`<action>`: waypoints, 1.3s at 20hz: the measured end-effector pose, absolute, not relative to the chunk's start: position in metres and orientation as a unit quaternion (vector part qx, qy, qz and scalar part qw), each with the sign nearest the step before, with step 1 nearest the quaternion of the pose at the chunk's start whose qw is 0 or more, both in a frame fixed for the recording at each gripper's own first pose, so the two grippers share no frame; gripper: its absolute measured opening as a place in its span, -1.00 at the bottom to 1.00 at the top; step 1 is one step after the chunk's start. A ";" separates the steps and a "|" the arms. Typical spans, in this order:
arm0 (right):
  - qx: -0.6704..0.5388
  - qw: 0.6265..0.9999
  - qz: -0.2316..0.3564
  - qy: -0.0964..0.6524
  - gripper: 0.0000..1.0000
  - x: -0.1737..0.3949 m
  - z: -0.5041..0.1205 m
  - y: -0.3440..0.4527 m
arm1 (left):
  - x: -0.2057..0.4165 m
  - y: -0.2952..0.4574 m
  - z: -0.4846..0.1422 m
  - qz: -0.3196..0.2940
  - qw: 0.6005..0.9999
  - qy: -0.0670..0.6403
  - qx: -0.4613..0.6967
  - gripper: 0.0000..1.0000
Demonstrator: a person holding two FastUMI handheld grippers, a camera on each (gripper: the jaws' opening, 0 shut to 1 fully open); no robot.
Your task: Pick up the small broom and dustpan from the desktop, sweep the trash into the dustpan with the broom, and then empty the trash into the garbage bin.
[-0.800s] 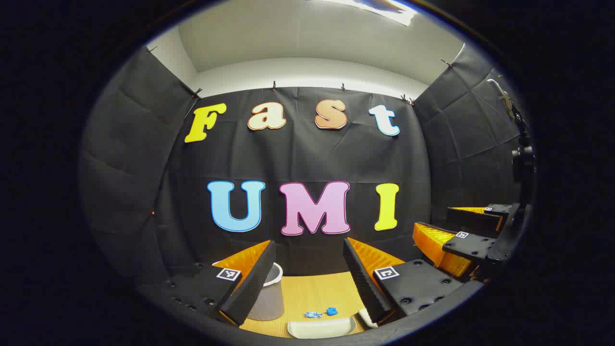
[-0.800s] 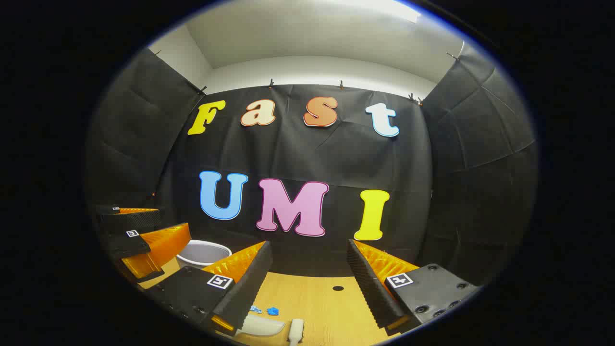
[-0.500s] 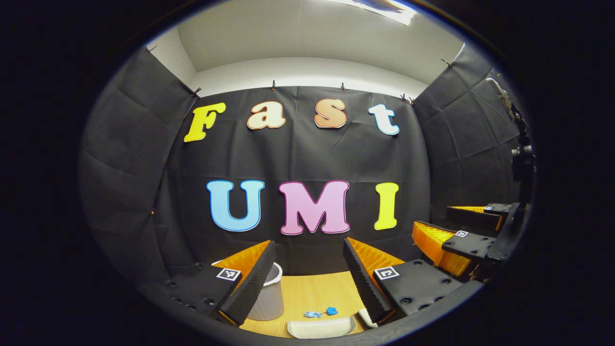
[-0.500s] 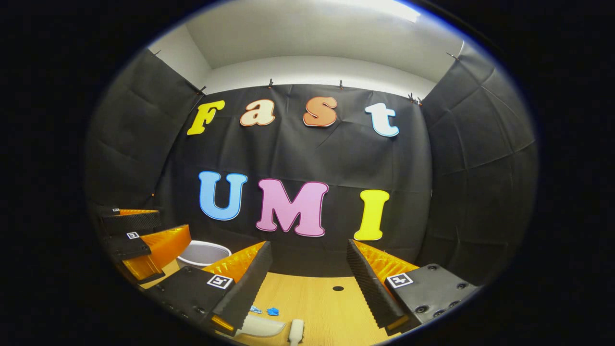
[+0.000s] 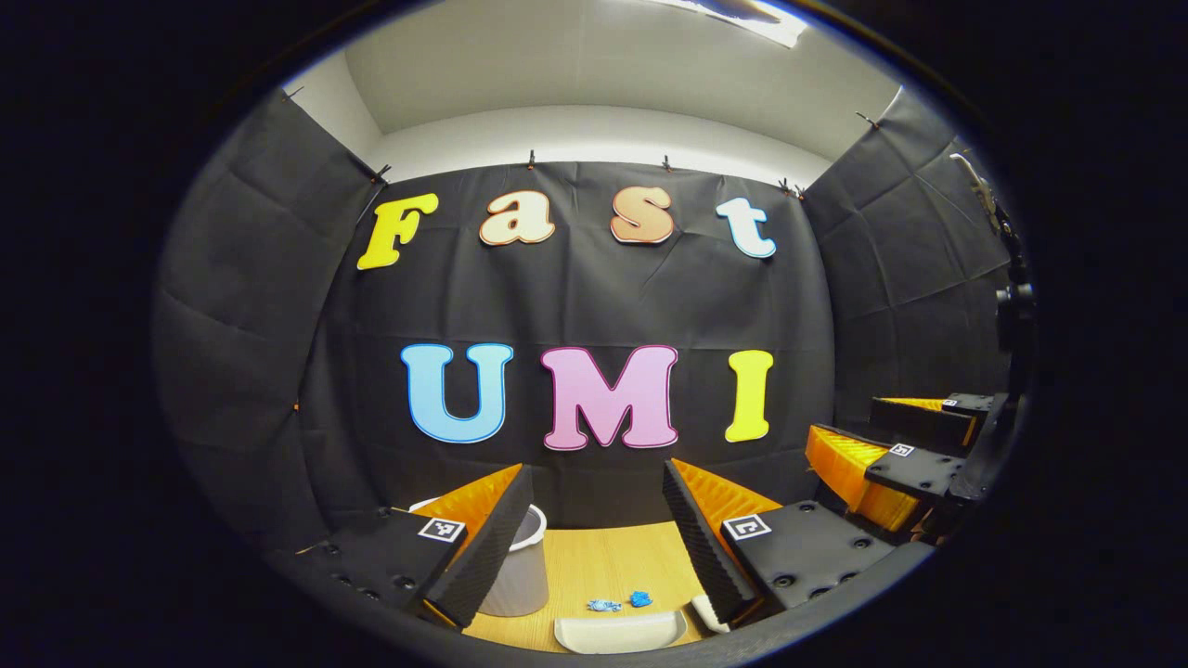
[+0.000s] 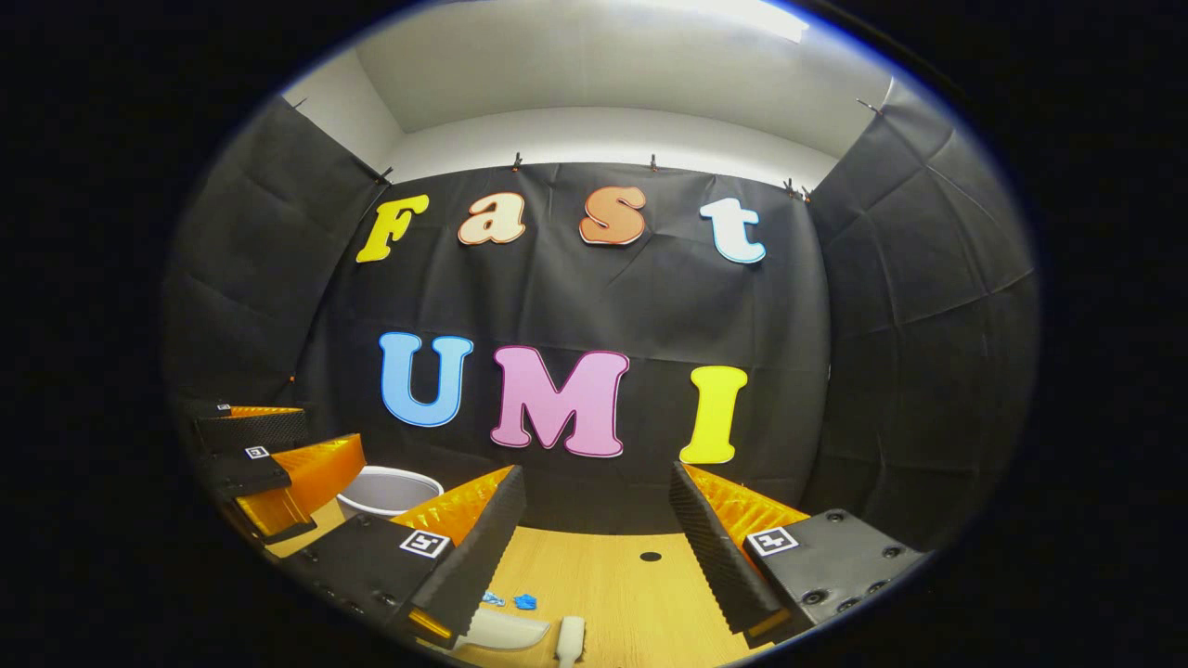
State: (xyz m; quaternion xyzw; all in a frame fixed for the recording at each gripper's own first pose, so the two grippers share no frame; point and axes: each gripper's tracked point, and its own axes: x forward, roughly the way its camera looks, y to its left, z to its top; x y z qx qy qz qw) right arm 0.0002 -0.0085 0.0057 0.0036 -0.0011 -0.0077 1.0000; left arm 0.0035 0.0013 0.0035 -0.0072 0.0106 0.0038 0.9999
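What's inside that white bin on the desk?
Nothing can be seen inside the garbage bin: the views catch its rim and a strip of pale inner wall. Its bottom is hidden, and the left tongs cover part of it. Blue trash lies outside, on the desk.

Trash bits (image 5: 617, 603) btwn dustpan (image 5: 617, 633) & wall; bin (image 5: 520, 571) left.

The left gripper (image 5: 594, 533) is held level and raised, its jaws spread wide with nothing between them. The right gripper (image 6: 599, 538) is posed the same way, jaws wide apart and empty. In the left gripper view the right gripper (image 5: 896, 445) sits off to the right of the jaws; in the right gripper view the left gripper (image 6: 269, 455) sits off to their left.
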 end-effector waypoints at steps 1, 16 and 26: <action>0.003 1.000 -0.008 -0.001 0.93 0.001 0.006 -0.009 | 0.003 0.002 0.003 0.005 1.000 0.012 -0.007 0.65; 0.005 1.000 -0.004 0.009 0.93 0.000 -0.003 -0.005 | 0.001 -0.001 -0.007 -0.001 1.000 0.029 -0.008 0.66; 0.001 1.000 -0.003 0.006 0.93 0.006 -0.002 -0.002 | 0.007 -0.006 -0.010 -0.019 0.999 0.034 -0.010 0.65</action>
